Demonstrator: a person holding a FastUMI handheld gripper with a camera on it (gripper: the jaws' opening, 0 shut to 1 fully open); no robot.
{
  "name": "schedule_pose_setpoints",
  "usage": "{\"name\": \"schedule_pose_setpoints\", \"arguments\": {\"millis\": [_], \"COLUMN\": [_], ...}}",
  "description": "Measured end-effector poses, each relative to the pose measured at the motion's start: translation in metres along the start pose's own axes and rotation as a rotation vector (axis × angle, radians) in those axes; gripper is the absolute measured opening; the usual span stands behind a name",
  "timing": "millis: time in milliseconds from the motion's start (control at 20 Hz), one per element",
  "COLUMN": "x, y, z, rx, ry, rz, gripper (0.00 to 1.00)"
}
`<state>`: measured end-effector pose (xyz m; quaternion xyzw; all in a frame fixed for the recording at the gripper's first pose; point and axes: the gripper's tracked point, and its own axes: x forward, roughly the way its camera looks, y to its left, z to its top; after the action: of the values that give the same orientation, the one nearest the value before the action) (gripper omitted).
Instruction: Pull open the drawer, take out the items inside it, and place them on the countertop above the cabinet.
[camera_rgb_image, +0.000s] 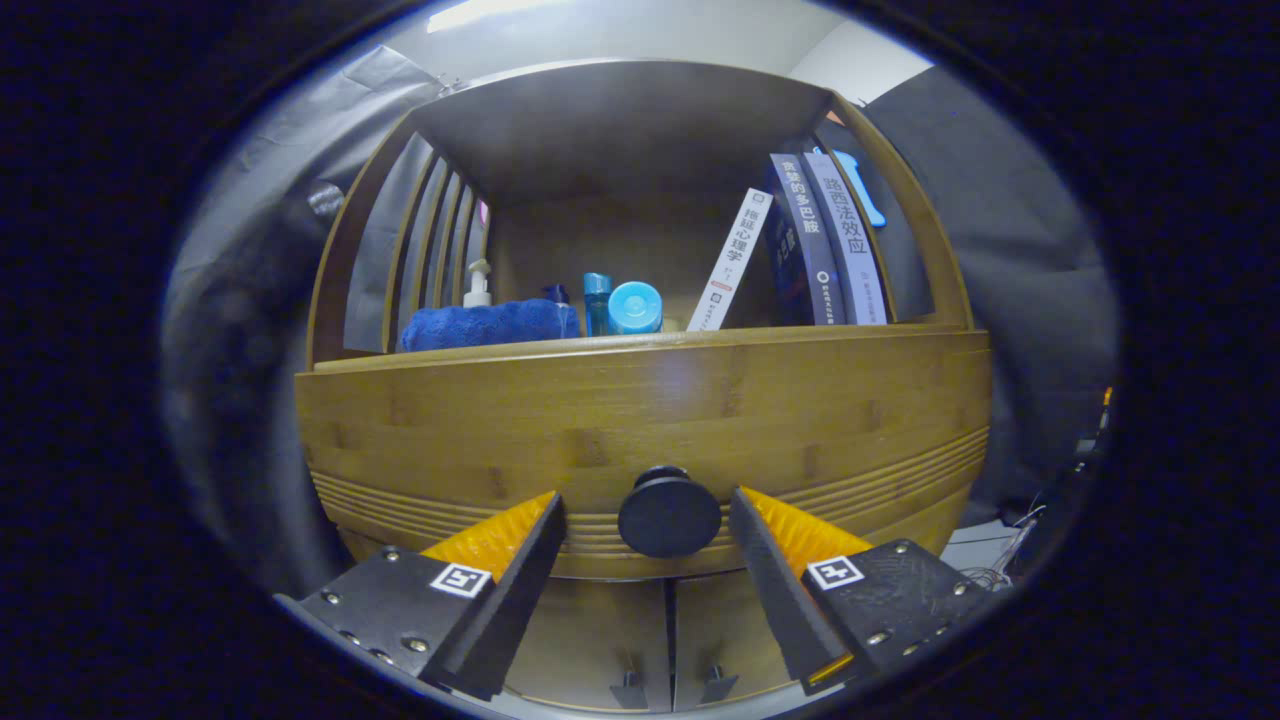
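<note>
We see the gripper (647, 510) spread wide, its fingers (520, 540) flanking the black knob (669, 512) without touching it. The knob sits on the closed wooden drawer (640, 420). On the desk (640, 340) above rest a blue towel (488, 325), blue bottles (634, 307) and leaning books (820, 240).

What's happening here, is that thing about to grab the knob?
A hand-held gripper is lined up on a wooden cabinet's drawer. Its two fingers are open, one on each side of the black knob, not touching it as far as I can tell. The drawer is shut. On the countertop above sit a blue towel, bottles and some books. Closing on the knob and pulling looks like the next step.
</note>
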<state>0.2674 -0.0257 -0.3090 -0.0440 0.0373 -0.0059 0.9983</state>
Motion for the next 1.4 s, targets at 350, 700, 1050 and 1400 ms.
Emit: {"name": "schedule_pose_setpoints", "arguments": {"millis": [350, 700, 1050, 1400], "x": [0.005, 0.004, -0.042, -0.140], "y": [0.000, 0.001, 0.001, 0.003], "z": [0.004, 0.000, 0.015, 0.126], "rx": [0.007, -0.070, -0.133, -0.118], "ry": [0.004, 0.047, 0.132, 0.060], "rz": [0.000, 0.012, 0.049, 0.049], "gripper": [0.99, 0.98, 0.96, 0.96]}}
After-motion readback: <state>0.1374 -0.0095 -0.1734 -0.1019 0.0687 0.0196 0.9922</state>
